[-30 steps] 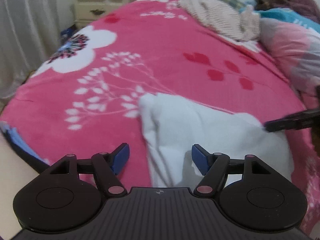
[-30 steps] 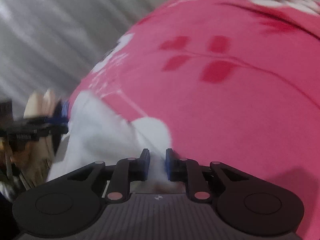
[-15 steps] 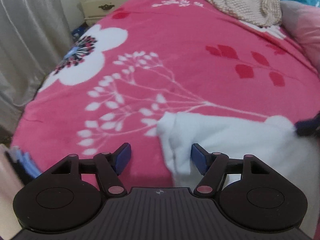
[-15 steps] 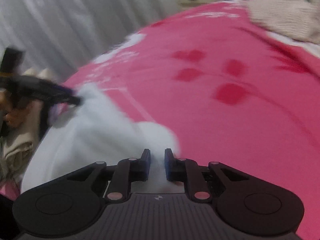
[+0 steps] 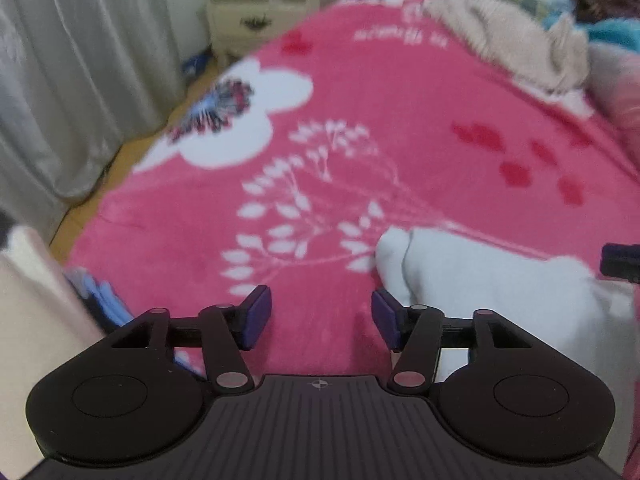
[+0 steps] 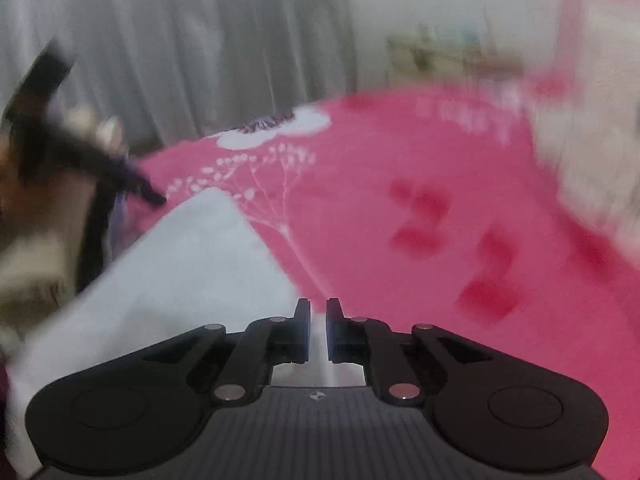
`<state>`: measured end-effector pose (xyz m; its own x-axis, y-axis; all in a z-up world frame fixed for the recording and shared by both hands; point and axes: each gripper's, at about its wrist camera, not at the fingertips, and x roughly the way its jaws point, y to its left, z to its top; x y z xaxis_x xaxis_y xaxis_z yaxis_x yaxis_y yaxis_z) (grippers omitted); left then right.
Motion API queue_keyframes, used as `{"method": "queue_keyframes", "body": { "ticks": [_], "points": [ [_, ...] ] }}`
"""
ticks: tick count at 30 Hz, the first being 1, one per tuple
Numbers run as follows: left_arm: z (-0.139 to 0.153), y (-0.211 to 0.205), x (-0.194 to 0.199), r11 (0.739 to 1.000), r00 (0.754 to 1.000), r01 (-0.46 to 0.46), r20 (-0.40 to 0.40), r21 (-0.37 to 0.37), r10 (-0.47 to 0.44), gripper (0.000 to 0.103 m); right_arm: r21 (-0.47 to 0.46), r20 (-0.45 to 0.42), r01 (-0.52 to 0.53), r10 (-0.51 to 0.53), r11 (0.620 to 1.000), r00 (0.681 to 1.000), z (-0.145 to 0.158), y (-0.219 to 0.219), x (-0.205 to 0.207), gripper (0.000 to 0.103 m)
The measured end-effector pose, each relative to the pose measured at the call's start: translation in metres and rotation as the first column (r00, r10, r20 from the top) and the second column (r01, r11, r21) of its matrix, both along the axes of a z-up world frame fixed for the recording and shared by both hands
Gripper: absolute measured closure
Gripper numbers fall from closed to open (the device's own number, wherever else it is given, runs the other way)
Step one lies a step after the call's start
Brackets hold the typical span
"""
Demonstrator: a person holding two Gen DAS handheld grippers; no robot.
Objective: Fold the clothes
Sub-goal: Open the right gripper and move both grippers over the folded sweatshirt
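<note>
Your white garment point(image 5: 480, 292) lies on the near part of the pink flowered bed point(image 5: 360, 92), partly gathered, one rounded corner pointing toward the leaf print. No neat, squared fold shows yet, so I judge you are early or midway in folding this piece.

Your right tongs point(image 6: 318, 330) are closing on white cloth, which shows in the narrow gap between the pads; they seem to pinch an edge of the garment, though blur makes the exact spot unclear.

Your left tongs point(image 5: 322, 316) stand apart and are narrowing, with only pink bedding between them; the garment's corner sits just beside the right-hand pad.

A beige knit garment point(image 5: 520, 40) lies well apart toward the head of the bed, unfolded and probably waiting its turn.
</note>
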<state>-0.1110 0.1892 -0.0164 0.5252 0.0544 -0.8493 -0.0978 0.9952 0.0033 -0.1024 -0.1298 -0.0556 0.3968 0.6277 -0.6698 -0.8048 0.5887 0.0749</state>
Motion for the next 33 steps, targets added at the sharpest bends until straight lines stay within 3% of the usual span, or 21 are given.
{"method": "queue_keyframes", "body": {
  "ticks": [3, 4, 6, 8, 10, 11, 14, 15, 17, 19, 21, 22, 24, 25, 26, 29, 32, 33],
  "points": [
    [0.010, 0.002, -0.011, 1.000, 0.999, 0.029, 0.013, -0.004, -0.029, 0.044, 0.066, 0.047, -0.170, 0.167, 0.983, 0.985, 0.018, 0.026, -0.044, 0.094],
    [0.013, 0.001, -0.013, 0.999, 0.999, 0.038, 0.019, 0.002, -0.038, 0.044, 0.066, 0.084, -0.243, 0.237, 0.968, 0.968, 0.019, 0.040, -0.064, 0.094],
    [0.017, 0.000, -0.017, 0.999, 0.998, 0.051, 0.038, 0.007, -0.052, 0.043, -0.034, 0.198, -0.368, 0.367, 0.929, 0.909, 0.005, 0.074, -0.107, 0.094],
    [0.020, 0.002, -0.020, 0.999, 0.997, 0.052, 0.063, -0.015, -0.051, 0.043, -0.217, 0.298, -0.464, 0.511, 0.859, 0.806, -0.030, 0.102, -0.158, 0.094],
    [0.023, 0.005, -0.025, 0.998, 0.995, 0.050, 0.091, -0.040, -0.046, 0.042, -0.341, 0.366, -0.574, 0.668, 0.744, 0.648, -0.046, 0.105, -0.213, 0.102],
    [0.025, 0.007, -0.028, 0.997, 0.993, 0.051, 0.107, -0.052, -0.045, 0.041, -0.370, 0.380, -0.614, 0.717, 0.697, 0.585, -0.047, 0.103, -0.233, 0.103],
    [0.035, 0.011, -0.037, 0.995, 0.988, 0.058, 0.146, -0.078, -0.046, 0.039, -0.343, 0.355, -0.635, 0.722, 0.692, 0.594, -0.028, 0.097, -0.244, 0.101],
    [0.040, 0.011, -0.041, 0.994, 0.985, 0.067, 0.164, -0.083, -0.052, 0.039, -0.336, 0.349, -0.625, 0.709, 0.705, 0.612, -0.024, 0.096, -0.243, 0.100],
    [0.048, 0.010, -0.047, 0.992, 0.977, 0.085, 0.204, -0.092, -0.065, 0.037, -0.328, 0.332, -0.535, 0.626, 0.778, 0.706, -0.021, 0.102, -0.222, 0.098],
    [0.055, 0.007, -0.056, 0.986, 0.967, 0.123, 0.235, -0.112, -0.094, 0.037, -0.320, 0.244, -0.475, 0.556, 0.820, 0.795, -0.025, 0.099, -0.206, 0.094],
    [0.059, 0.000, -0.068, 0.971, 0.954, 0.195, 0.254, -0.139, -0.156, 0.037, -0.304, 0.123, -0.422, 0.474, 0.854, 0.872, -0.027, 0.093, -0.190, 0.094],
    [0.061, -0.005, -0.075, 0.961, 0.946, 0.235, 0.262, -0.148, -0.191, 0.037, -0.251, -0.008, -0.419, 0.431, 0.873, 0.902, -0.025, 0.083, -0.182, 0.094],
    [0.060, -0.016, -0.092, 0.932, 0.924, 0.322, 0.270, -0.166, -0.271, 0.037, -0.127, -0.231, -0.390, 0.355, 0.912, 0.906, -0.018, 0.060, -0.174, 0.094],
    [0.058, -0.023, -0.102, 0.912, 0.909, 0.370, 0.270, -0.176, -0.317, 0.037, -0.104, -0.261, -0.371, 0.335, 0.923, 0.906, -0.012, 0.048, -0.173, 0.095],
    [0.055, -0.031, -0.112, 0.888, 0.891, 0.422, 0.268, -0.183, -0.368, 0.037, -0.094, -0.262, -0.340, 0.306, 0.936, 0.915, -0.005, 0.038, -0.172, 0.096],
    [0.038, -0.058, -0.138, 0.816, 0.829, 0.549, 0.242, -0.180, -0.504, 0.037, -0.096, -0.135, -0.154, 0.140, 0.983, 0.981, 0.012, 0.022, -0.149, 0.091],
    [0.002, -0.086, -0.149, 0.766, 0.782, 0.623, 0.159, -0.162, -0.602, 0.037, -0.006, -0.133, -0.013, 0.012, 1.000, 0.991, 0.005, 0.015, -0.124, 0.091],
    [-0.012, -0.094, -0.150, 0.757, 0.772, 0.635, 0.114, -0.153, -0.625, 0.038, -0.024, -0.110, -0.012, 0.009, 1.000, 0.994, -0.004, 0.017, -0.125, 0.091]
  ]
}}
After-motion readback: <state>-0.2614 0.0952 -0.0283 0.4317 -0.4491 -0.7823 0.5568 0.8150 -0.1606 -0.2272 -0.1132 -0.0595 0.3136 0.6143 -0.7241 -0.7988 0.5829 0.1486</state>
